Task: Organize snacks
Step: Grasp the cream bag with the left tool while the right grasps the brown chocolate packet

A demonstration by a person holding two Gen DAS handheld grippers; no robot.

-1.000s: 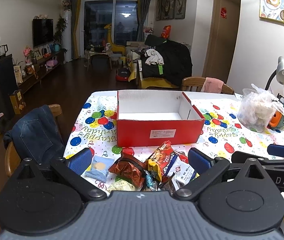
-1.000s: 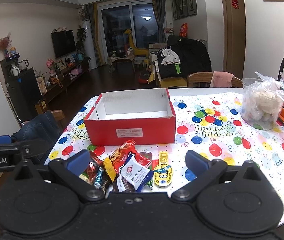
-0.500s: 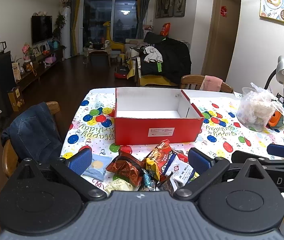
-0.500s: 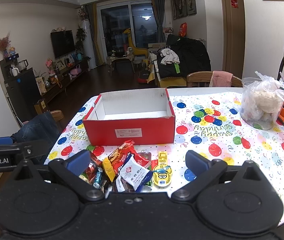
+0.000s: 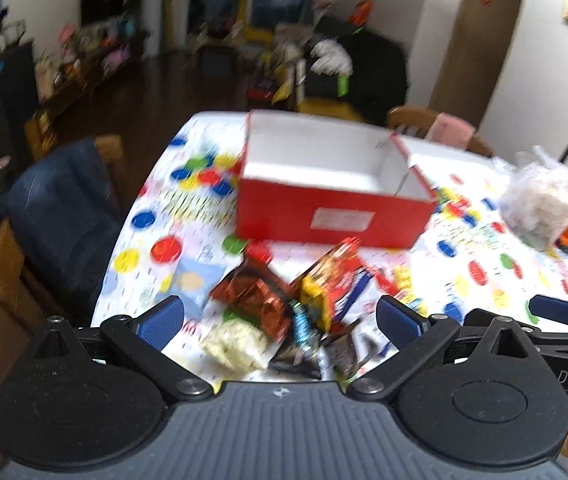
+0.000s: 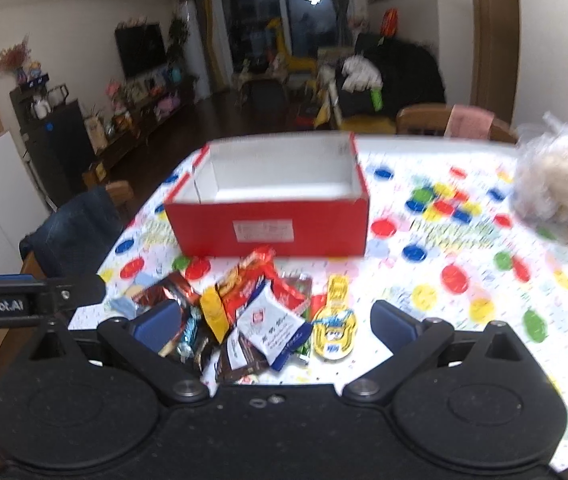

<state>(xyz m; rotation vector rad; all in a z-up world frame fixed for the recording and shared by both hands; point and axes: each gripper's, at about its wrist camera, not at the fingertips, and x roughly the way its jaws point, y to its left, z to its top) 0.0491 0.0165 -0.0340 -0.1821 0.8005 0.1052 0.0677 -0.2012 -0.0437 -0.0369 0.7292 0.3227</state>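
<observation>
Both claws hang with fingers spread wide and empty: the left claw straddles the near end of the snack pile, the right claw frames the white sachet and yellow cartoon packet. Beyond the pile, past a narrow strip of bare surface, stands the open red box. Right of it lies open balloon-print cloth up to a clear plastic bag at the far edge.

We are tipping both grippers downward over the snack pile: the left gripper and right gripper views are blurring, with the red box looming larger.
</observation>
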